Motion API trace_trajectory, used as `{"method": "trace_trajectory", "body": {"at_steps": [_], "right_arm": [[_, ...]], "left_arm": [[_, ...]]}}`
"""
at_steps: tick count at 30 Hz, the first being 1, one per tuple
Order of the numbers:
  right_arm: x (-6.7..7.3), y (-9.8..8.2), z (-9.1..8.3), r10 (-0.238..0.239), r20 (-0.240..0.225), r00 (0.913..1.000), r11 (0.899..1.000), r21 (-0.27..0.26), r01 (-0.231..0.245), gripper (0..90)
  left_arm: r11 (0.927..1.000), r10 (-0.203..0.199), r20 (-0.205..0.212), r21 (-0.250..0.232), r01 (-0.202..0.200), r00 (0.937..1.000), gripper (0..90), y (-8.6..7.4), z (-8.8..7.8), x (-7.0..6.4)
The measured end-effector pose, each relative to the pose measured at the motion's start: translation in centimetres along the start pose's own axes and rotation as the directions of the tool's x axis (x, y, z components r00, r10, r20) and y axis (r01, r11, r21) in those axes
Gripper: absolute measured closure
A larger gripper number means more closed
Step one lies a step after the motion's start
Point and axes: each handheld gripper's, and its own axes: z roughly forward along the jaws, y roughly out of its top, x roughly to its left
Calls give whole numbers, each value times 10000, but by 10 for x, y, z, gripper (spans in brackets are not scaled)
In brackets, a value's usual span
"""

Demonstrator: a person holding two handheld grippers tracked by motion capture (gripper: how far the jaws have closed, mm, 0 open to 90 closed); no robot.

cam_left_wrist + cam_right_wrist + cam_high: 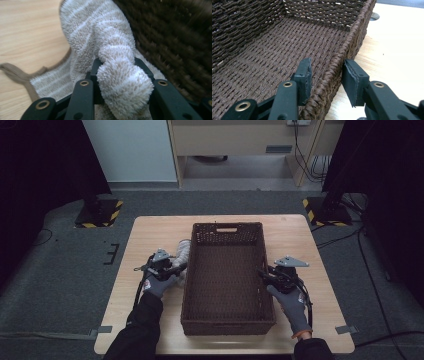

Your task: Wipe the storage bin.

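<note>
A dark brown wicker basket (227,226) stands in the middle of the wooden table (150,230), with nothing inside it. Against the outside of its left wall lies a beige towel with white stripes (182,249). My left gripper (181,267) is shut on a rolled fold of that towel (112,37), right beside the basket's wall (175,37). My right gripper (261,272) straddles the basket's right rim (352,37): one jaw is inside, one outside. Its jaws (325,72) stand open, and a gap shows between the outer pad (350,82) and the weave.
Bare tabletop (397,50) lies to the right of the basket and in front of it. A round cable hole (374,16) sits near the basket's far right corner. Two stands with yellow-and-black bases (99,213) (327,211) flank the table on the carpet, with cables at the right.
</note>
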Motion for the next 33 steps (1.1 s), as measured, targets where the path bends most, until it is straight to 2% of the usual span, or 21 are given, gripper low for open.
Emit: {"method": "trace_trajectory", "body": {"at_steps": [2,8,9,12,15,20,22,24,27,30,31,33], "right_arm": [[0,0,0,17,-25,10000,10000,26,-17,575],[0,2,-8,-108,-156,9998,9999,36,109,569],[0,1,-8,-81,-161,9998,9999,63,82,573],[0,-1,-8,-89,-285,9996,9998,197,95,584],[1,-1,-7,-161,-229,9996,9997,203,166,587],[1,-2,-7,-88,-233,9997,9999,125,91,590],[1,-2,-6,-29,-233,9997,10000,68,31,590],[1,-3,-7,-6,-237,9997,10000,70,8,589],[1,-3,-6,-22,-243,9997,10000,52,23,587],[1,-3,-6,0,-230,9997,10000,71,1,585],[2,-3,-6,0,-240,9997,10000,63,2,584],[1,-3,-6,-6,-231,9997,10000,74,8,582]], "left_arm": [[9989,-97,106,-463,102,9999,654,7,-11,-3],[9909,267,345,-1328,-219,9990,653,27,-34,-17],[9904,392,293,-1339,-350,9988,652,29,-36,-19],[9907,433,268,-1301,-395,9987,652,28,-34,-20],[9941,485,196,-979,-463,9986,654,20,-26,-18],[9991,303,146,-306,-299,9994,654,3,-14,-14],[9998,91,198,-188,-87,9998,654,-2,-9,-12],[9997,-103,245,-213,108,9996,655,-4,-9,-10],[9994,-146,246,-315,153,9996,656,-2,-11,-10],[9933,-343,539,-1085,400,9980,657,9,-25,-11],[9912,-325,619,-1265,401,9976,658,12,-29,-12],[9885,-42,733,-1502,152,9973,657,17,-38,-18]]}}
